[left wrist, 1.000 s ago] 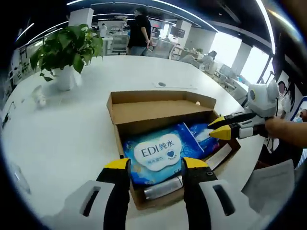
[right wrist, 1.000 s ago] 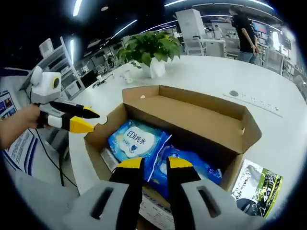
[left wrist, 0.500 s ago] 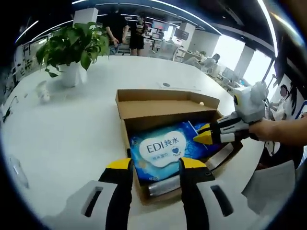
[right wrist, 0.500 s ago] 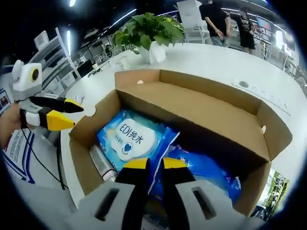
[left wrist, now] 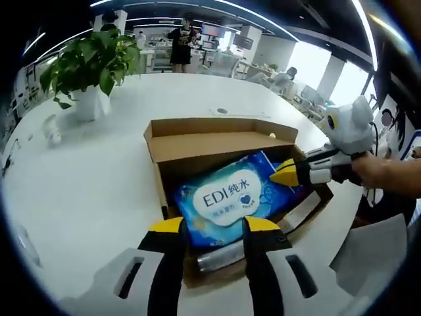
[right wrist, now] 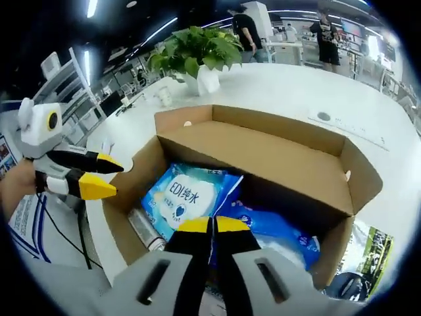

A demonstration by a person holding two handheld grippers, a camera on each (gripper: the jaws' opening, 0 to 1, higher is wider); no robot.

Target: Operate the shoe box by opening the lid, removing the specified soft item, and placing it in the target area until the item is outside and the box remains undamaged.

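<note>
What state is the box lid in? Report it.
Open. The shoe box has its lid folded back, exposing the blue wipes pack and a silver tube inside.

White claw (left wrist: 209, 227) bodies, black jaws, yellow tips

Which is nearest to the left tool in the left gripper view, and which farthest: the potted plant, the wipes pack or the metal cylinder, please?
From the left tool:
1. Metal cylinder, lying in the box just ahead between the jaws.
2. Wipes pack, in the middle of the box beyond the cylinder.
3. Potted plant, far off on the white table, to the upper left.
</note>
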